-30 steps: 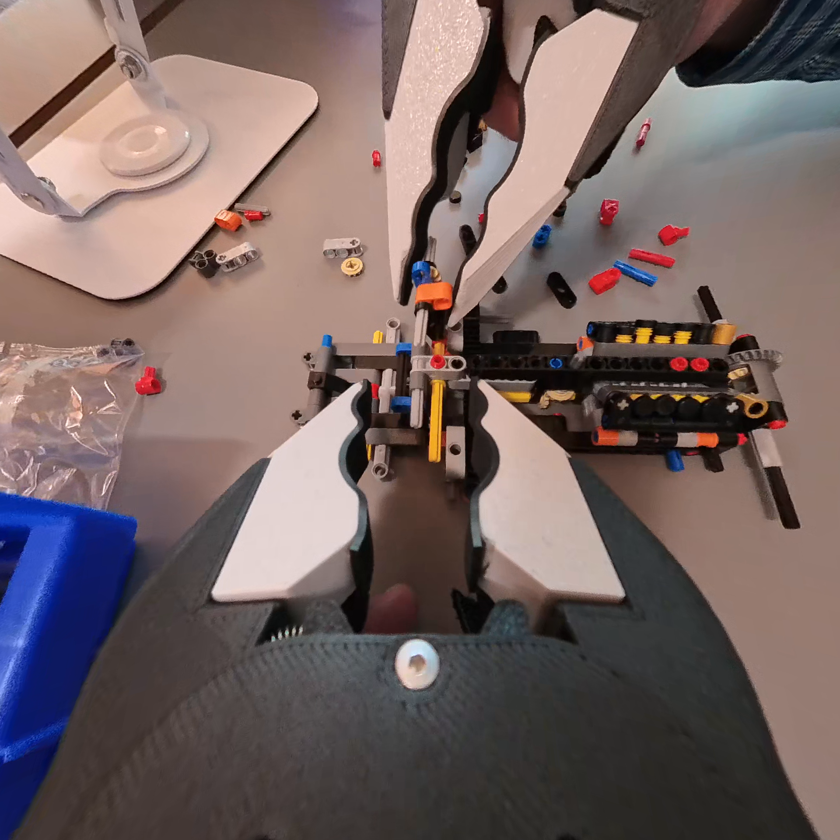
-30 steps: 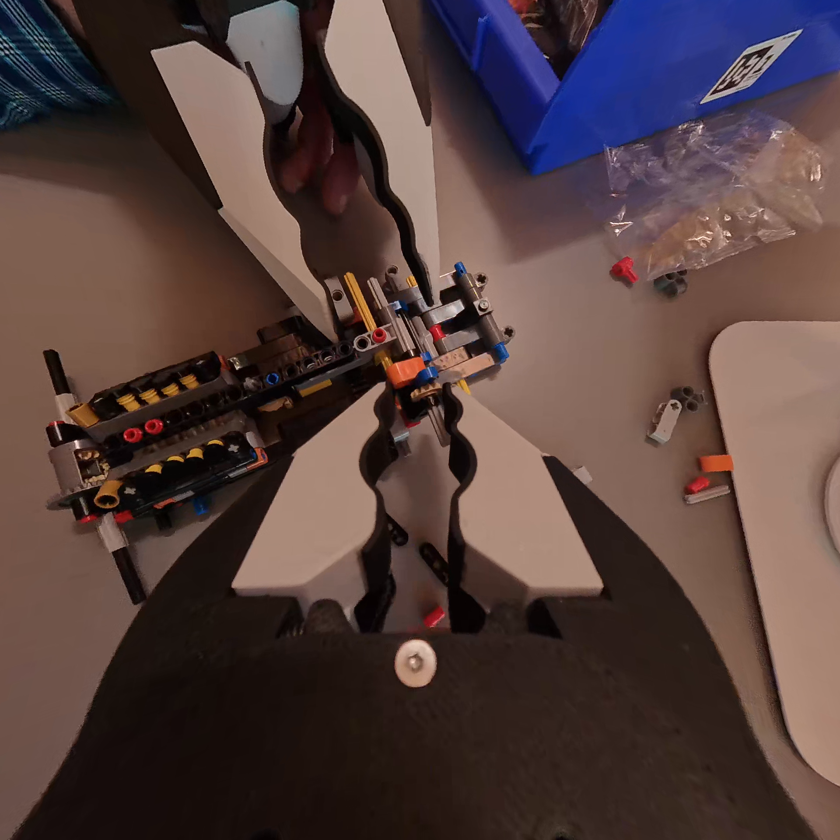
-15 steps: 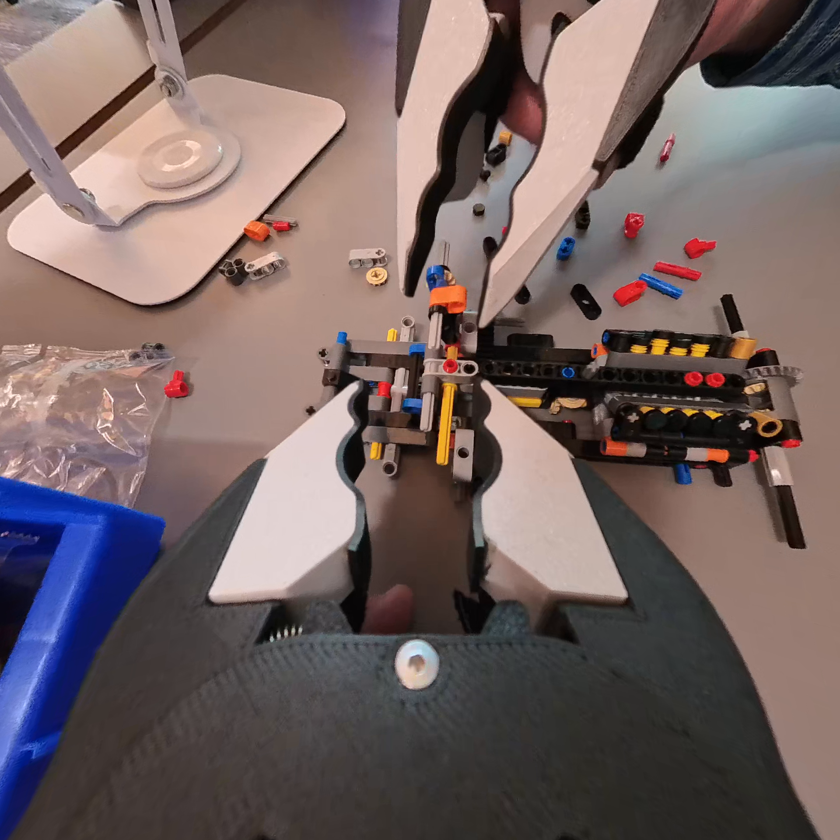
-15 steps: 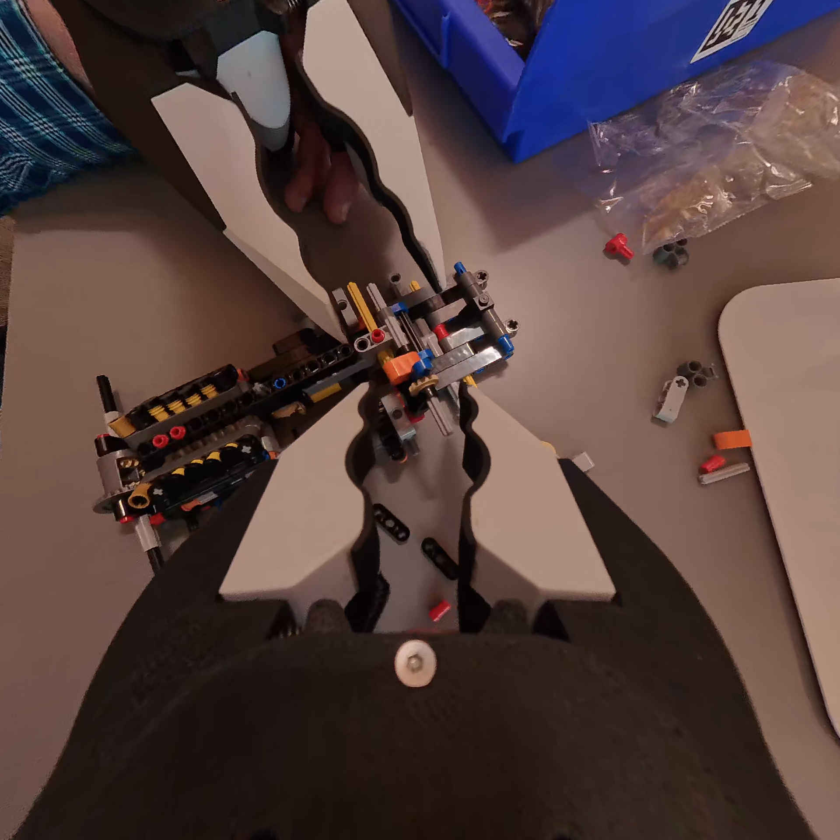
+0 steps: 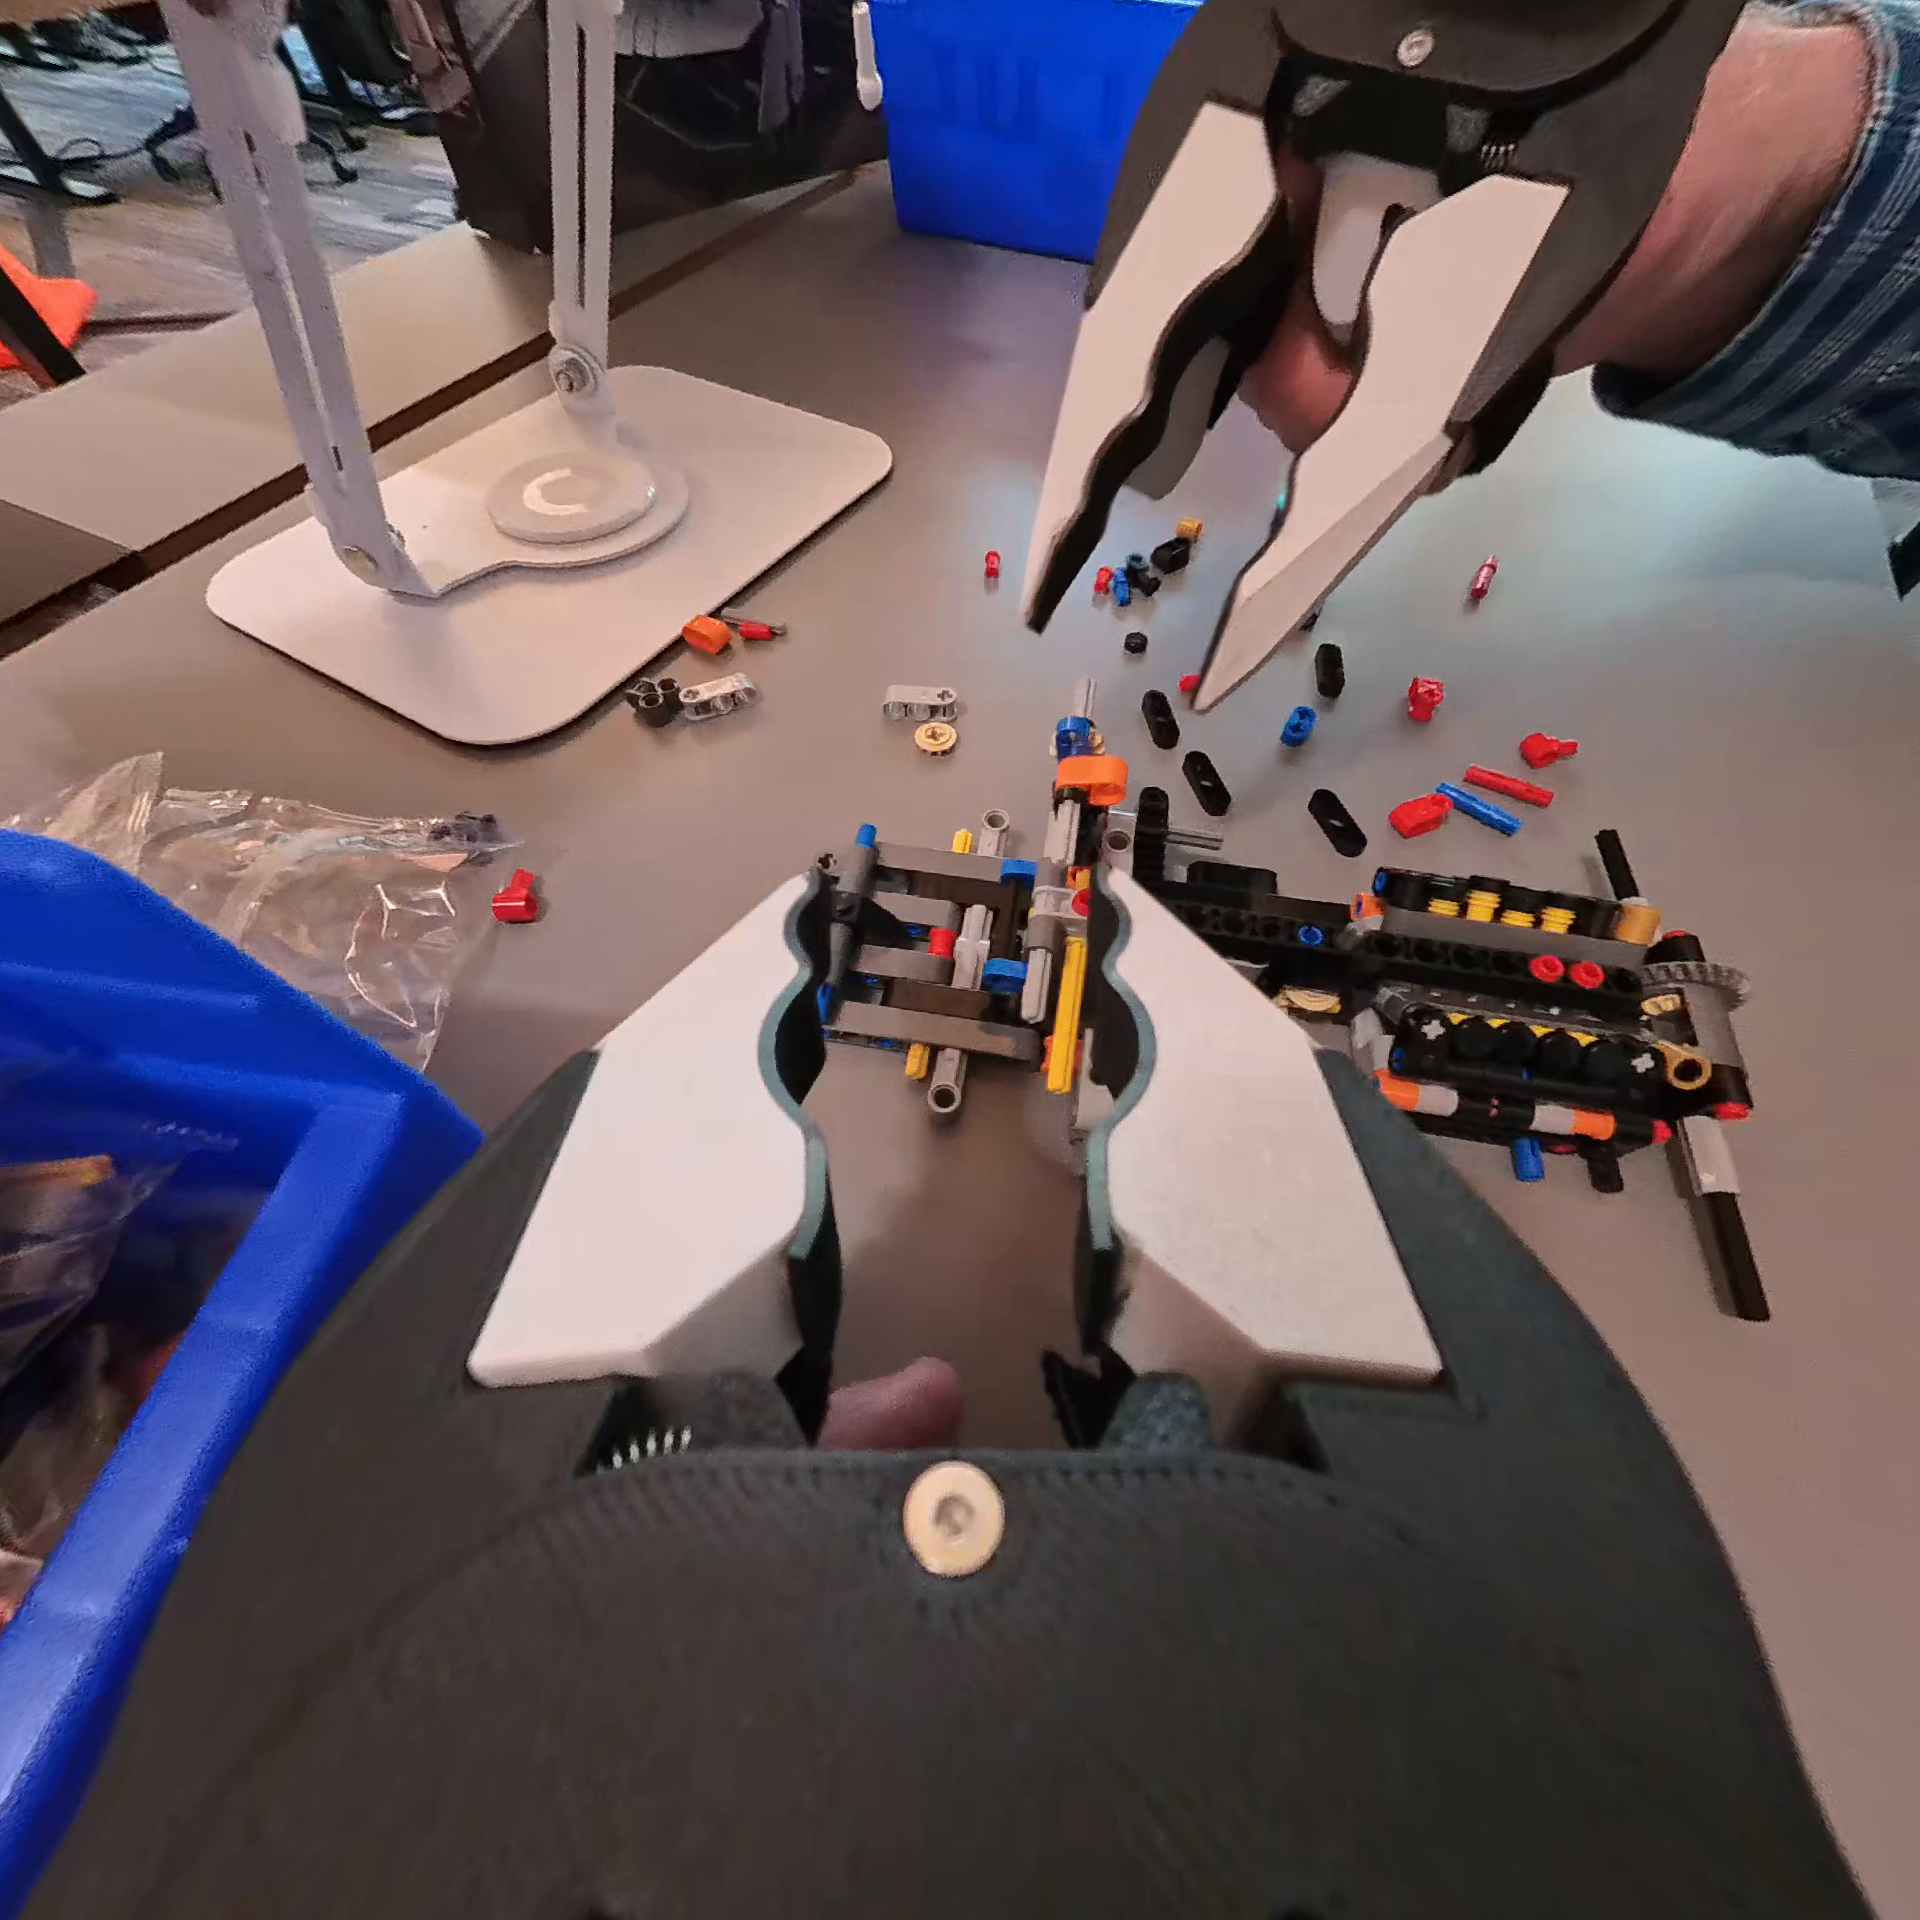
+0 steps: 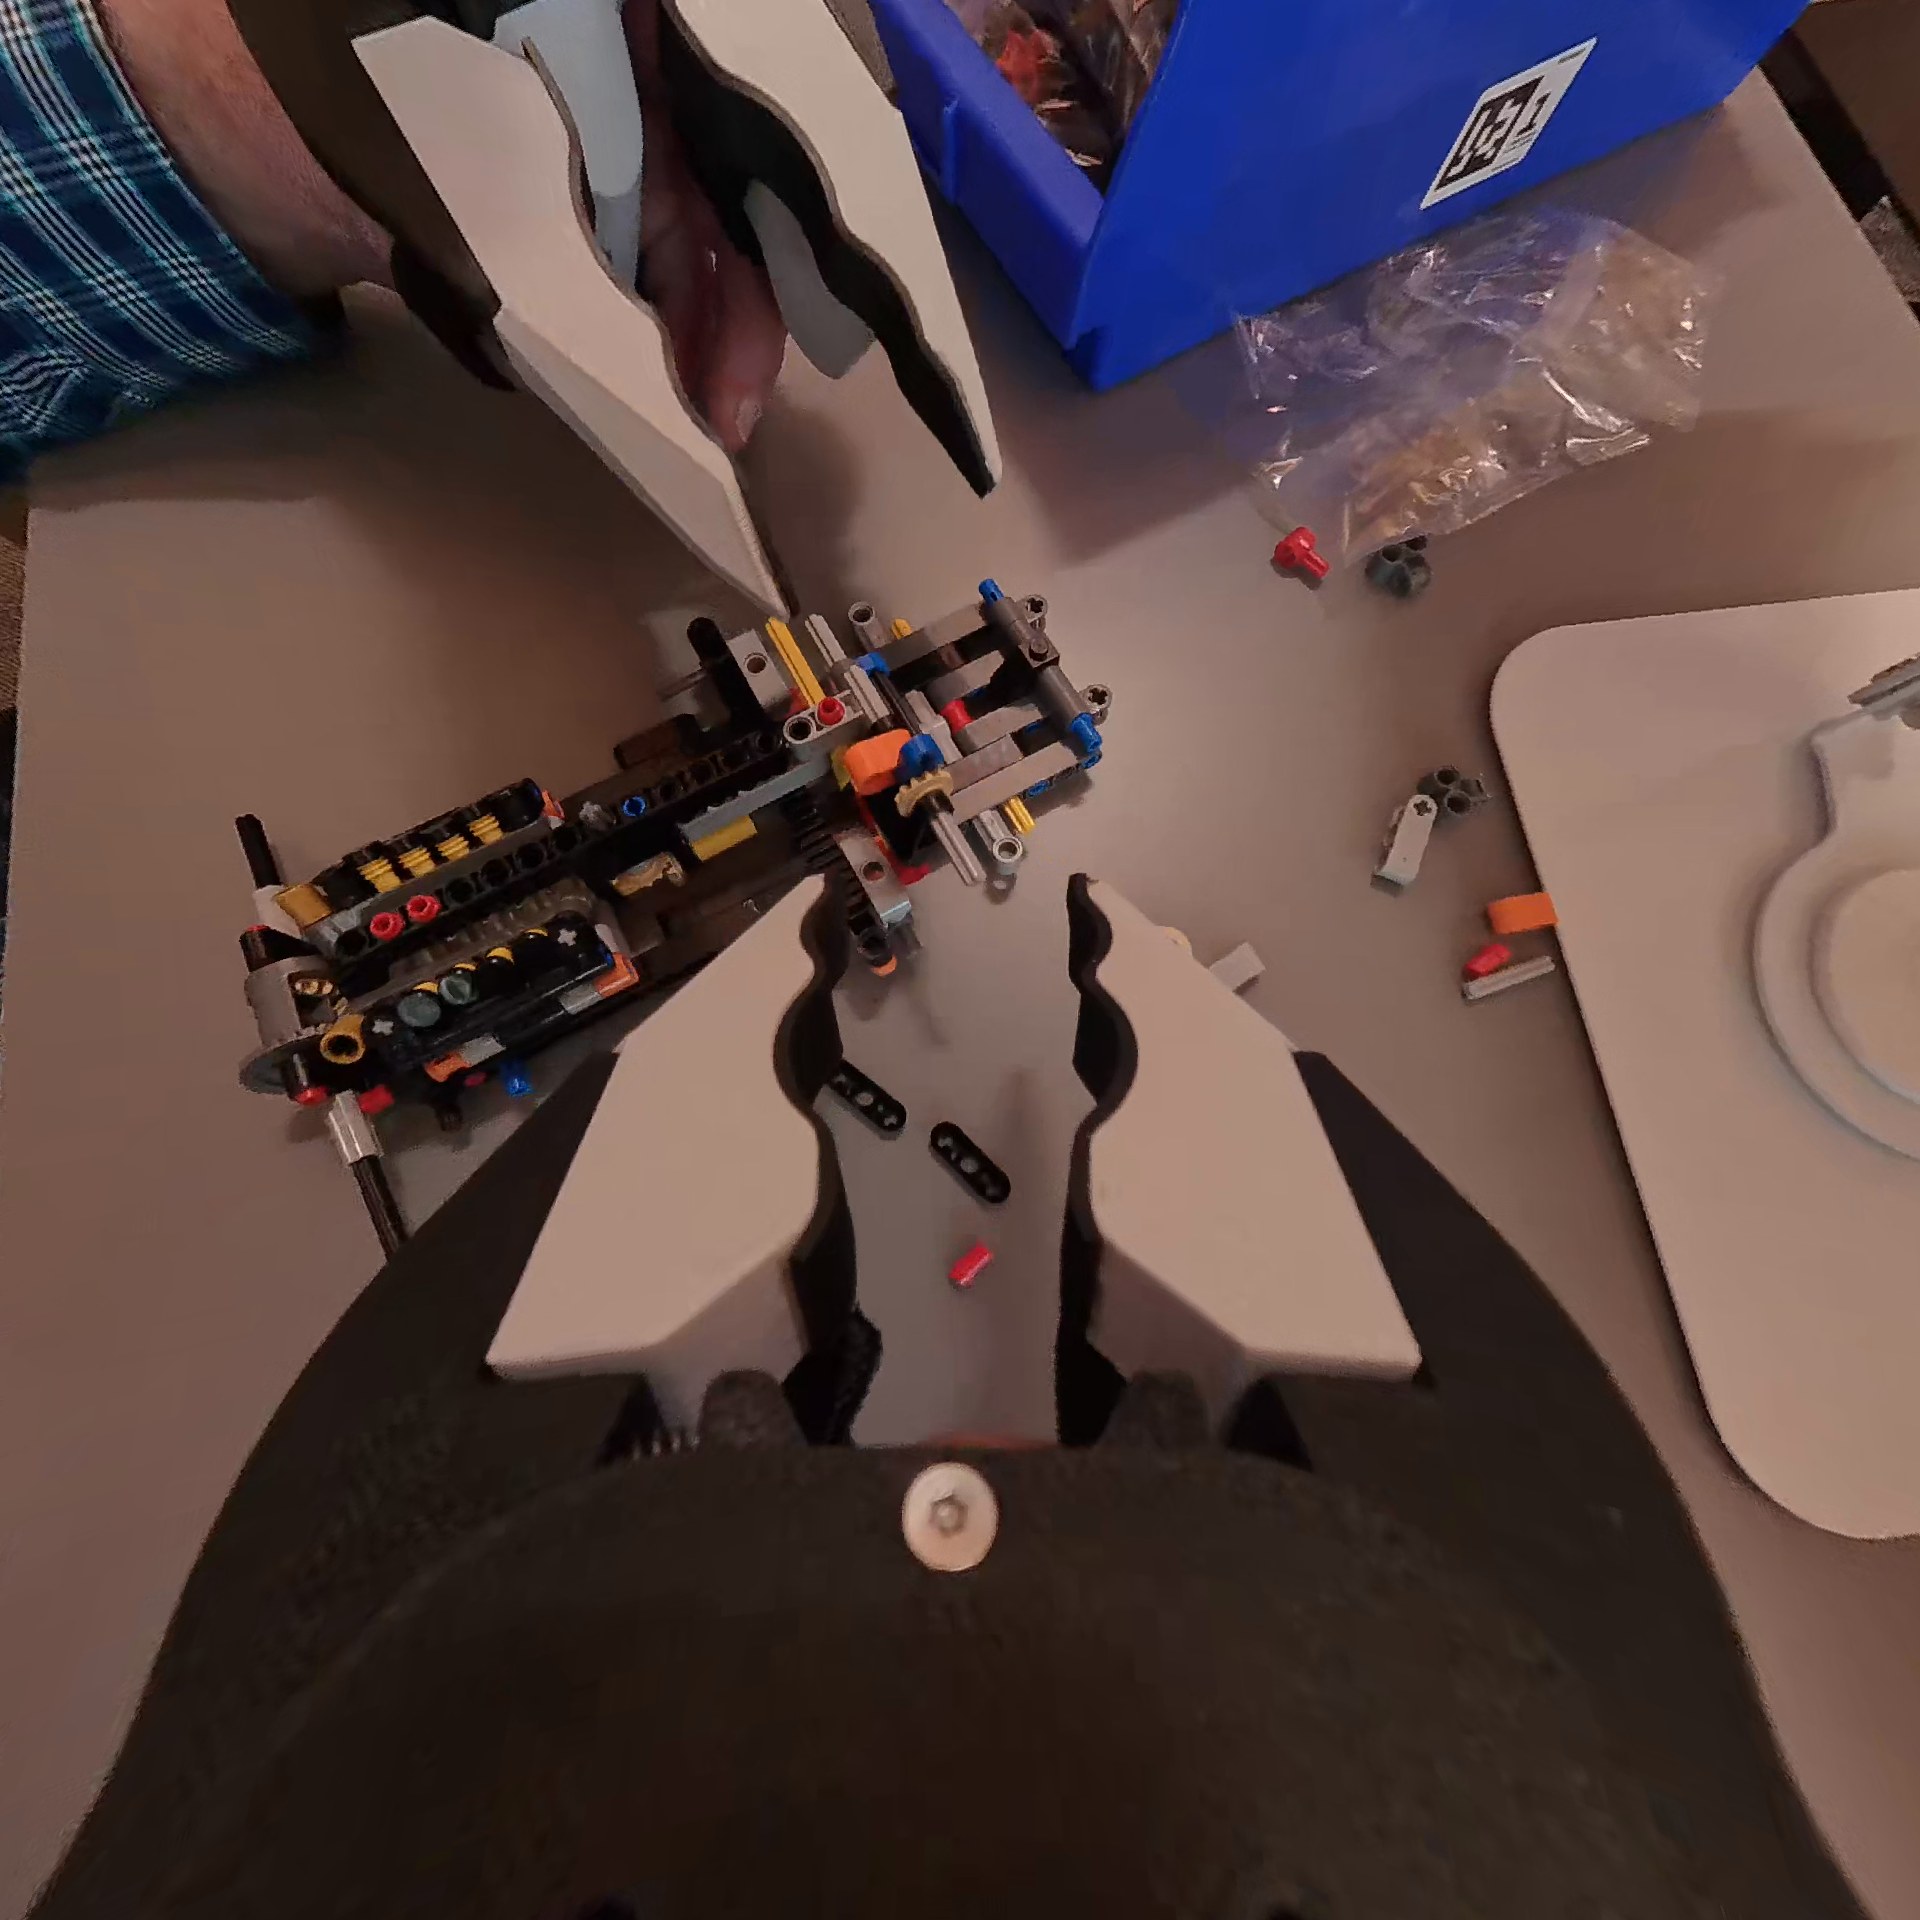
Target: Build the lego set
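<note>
While the left gripper (image 5: pixel 961 940) straddles the model's (image 5: pixel 1288 977) frame end, spread, the right gripper (image 6: pixel 945 914) hovers spread, empty.

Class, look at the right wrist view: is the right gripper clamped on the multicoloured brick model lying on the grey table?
No: the right gripper stands open, its fingers apart and short of the multicoloured brick model.

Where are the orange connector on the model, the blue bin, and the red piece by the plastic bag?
orange connector (image 5: pixel 1093 777): left wrist view, its top face, at the model's far end.
blue bin (image 6: pixel 1278 135): right wrist view, its outer side wall.
red piece (image 5: pixel 514 898): left wrist view, its body, right of the bag.
</note>
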`<state>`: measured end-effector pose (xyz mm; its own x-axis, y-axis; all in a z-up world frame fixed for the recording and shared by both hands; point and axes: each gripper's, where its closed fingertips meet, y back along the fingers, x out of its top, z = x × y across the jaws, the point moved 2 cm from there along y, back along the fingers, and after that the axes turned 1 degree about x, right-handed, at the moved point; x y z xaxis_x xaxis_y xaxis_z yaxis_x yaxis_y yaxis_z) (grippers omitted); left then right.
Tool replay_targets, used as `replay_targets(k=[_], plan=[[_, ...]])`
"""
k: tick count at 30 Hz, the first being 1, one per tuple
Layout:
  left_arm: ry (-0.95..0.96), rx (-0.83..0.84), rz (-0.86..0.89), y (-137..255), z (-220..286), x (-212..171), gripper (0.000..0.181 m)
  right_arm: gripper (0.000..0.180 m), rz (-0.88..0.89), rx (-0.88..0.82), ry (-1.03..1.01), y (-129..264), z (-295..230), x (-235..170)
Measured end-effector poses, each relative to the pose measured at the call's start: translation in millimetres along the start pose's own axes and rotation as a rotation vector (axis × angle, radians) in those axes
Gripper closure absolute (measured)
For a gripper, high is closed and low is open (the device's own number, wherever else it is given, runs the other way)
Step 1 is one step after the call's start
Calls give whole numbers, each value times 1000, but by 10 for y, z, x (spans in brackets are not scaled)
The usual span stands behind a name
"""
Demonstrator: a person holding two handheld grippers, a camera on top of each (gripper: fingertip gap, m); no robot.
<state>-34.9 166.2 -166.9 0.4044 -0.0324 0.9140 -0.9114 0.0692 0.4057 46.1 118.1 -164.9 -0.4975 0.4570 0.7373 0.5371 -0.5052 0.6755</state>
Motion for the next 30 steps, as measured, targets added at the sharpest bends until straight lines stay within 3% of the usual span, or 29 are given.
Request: replay_targets(k=[1, 22, 30], plan=[[1, 4, 3, 3, -7, 3, 134, 140, -2, -3, 1, 17, -3, -9], [81, 30, 107, 124, -122, 98, 134, 132, 89, -65, -90, 475, -83, -189], [87, 29, 109, 127, -128, 99, 134, 133, 114, -55, -98, 460, -118, -194]])
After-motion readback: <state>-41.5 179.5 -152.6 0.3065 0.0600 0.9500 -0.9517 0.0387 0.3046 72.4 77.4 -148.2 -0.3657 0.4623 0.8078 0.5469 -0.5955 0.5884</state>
